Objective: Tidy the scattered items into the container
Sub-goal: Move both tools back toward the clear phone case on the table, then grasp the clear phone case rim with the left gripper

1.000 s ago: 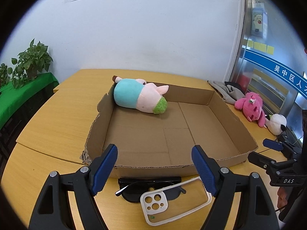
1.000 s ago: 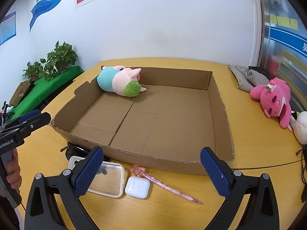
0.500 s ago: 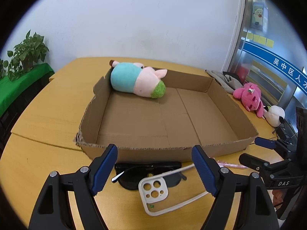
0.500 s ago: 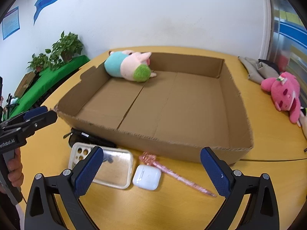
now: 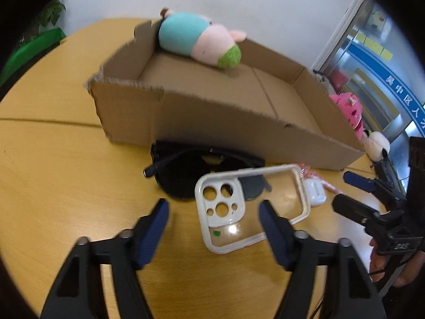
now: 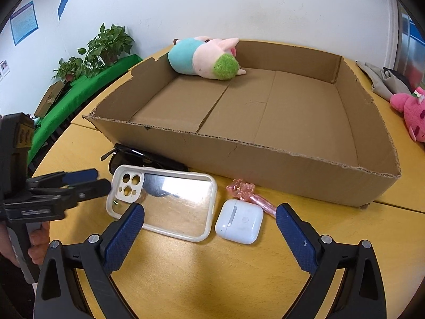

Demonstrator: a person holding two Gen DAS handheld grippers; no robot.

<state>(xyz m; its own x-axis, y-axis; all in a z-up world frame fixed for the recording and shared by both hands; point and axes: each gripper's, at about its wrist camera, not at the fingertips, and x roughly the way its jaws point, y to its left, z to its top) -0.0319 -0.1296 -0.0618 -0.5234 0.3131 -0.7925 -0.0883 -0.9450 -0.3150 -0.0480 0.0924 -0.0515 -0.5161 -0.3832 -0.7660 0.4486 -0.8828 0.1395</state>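
Note:
A shallow cardboard box (image 6: 265, 156) (image 5: 212, 125) holds a teal and pink plush pig (image 6: 204, 58) (image 5: 199, 42) at its far left corner. In front of the box lie a clear phone case (image 6: 162, 202) (image 5: 249, 210), black sunglasses (image 6: 138, 158) (image 5: 191, 170), a white earbud case (image 6: 239, 222) (image 5: 314, 192) and a pink pen (image 6: 249, 194). My left gripper (image 5: 213, 222) is open, low over the table, its fingers either side of the phone case's camera end. My right gripper (image 6: 209, 228) is open just before the phone case and earbud case.
A pink plush (image 6: 411, 114) (image 5: 348, 109), a white plush (image 5: 377, 143) and grey cloth (image 6: 382, 79) lie on the table right of the box. Potted plants (image 6: 106, 47) on a green cover stand at the left. The table is yellow wood (image 6: 212, 279).
Both grippers have dropped and moved in toward the items in front of the box. The left gripper now straddles the phone case. Both stay open.

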